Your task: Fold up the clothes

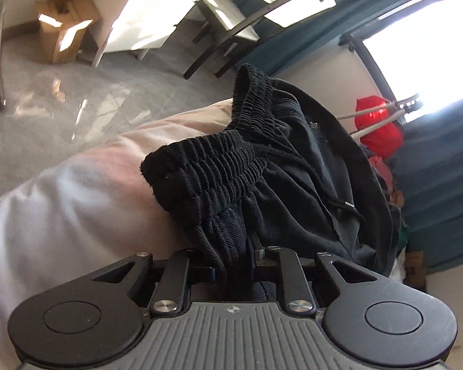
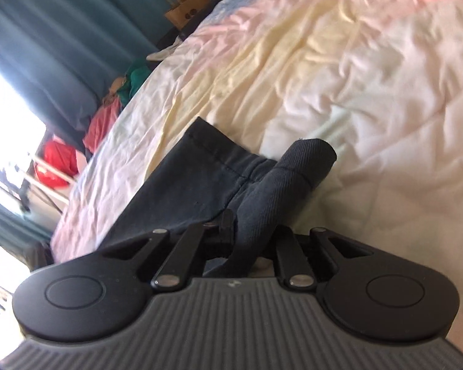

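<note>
A pair of dark navy sweatpants point(image 1: 293, 166) lies on a pale bed cover point(image 1: 77, 191). In the left wrist view the ribbed elastic waistband point(image 1: 206, 169) with its drawstring bunches up in front of me. My left gripper point(image 1: 240, 256) is shut on the waistband cloth. In the right wrist view the leg hems point(image 2: 213, 166) of the same sweatpants stick up over the bed cover point(image 2: 355, 77). My right gripper point(image 2: 247, 234) is shut on the leg cloth; its fingertips are buried in the fabric.
A red bag point(image 1: 376, 123) and a heap of coloured clothes point(image 2: 108, 120) lie by the teal curtains point(image 2: 46, 46). A cardboard box point(image 1: 64, 27), a white table and dark chairs point(image 1: 231, 21) stand on the grey floor. A paper bag point(image 2: 185, 9) stands beyond the bed.
</note>
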Action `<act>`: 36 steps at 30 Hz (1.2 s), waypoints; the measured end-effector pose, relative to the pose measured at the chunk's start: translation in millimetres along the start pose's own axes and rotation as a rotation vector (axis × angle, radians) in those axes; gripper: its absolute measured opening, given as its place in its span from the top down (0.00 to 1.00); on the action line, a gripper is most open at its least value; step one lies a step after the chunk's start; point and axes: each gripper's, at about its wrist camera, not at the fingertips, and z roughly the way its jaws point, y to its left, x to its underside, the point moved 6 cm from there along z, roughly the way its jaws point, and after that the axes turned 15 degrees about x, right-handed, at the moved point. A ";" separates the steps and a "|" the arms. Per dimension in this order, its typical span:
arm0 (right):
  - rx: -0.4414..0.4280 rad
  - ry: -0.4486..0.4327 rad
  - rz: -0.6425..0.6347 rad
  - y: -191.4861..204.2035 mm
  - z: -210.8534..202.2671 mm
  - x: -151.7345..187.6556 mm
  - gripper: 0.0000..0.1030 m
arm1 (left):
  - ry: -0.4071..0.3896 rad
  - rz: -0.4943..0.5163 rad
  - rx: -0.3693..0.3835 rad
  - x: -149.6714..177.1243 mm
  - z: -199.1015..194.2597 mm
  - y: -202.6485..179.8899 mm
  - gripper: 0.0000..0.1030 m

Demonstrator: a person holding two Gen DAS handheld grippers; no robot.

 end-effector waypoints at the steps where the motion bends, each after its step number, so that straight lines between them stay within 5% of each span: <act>1: 0.006 -0.004 -0.020 1.5 -1.7 -0.1 0.82 | 0.011 0.045 -0.026 1.4 -2.0 -5.3 0.59; 3: -0.002 -0.010 -0.055 5.6 -10.6 -0.3 0.67 | 0.011 0.153 -0.094 5.1 -10.1 -19.7 0.33; 4: -0.013 -0.015 -0.067 8.1 -17.9 -1.4 0.47 | 0.008 0.210 -0.131 7.0 -14.8 -27.5 0.21; 5: -0.007 -0.036 -0.080 10.8 -27.3 -1.7 0.24 | -0.001 0.273 -0.154 9.6 -19.9 -37.5 0.19; 6: -0.003 -0.058 -0.094 13.9 -36.8 -2.1 0.15 | -0.014 0.343 -0.166 12.9 -25.3 -49.3 0.18; 13: -0.126 -0.207 -0.272 78.6 -111.6 5.3 0.15 | -0.085 0.592 -0.099 40.6 -35.6 -142.8 0.05; 22: -0.401 -0.259 -0.532 200.6 -202.8 77.2 0.16 | -0.082 0.809 0.027 118.8 1.0 -257.3 0.04; 29: -0.482 -0.287 -0.675 254.2 -219.8 141.6 0.16 | -0.070 0.872 0.050 156.2 34.9 -283.2 0.04; 36: -0.497 -0.299 -0.728 253.5 -206.0 183.6 0.16 | -0.095 0.925 0.026 159.5 55.1 -271.9 0.04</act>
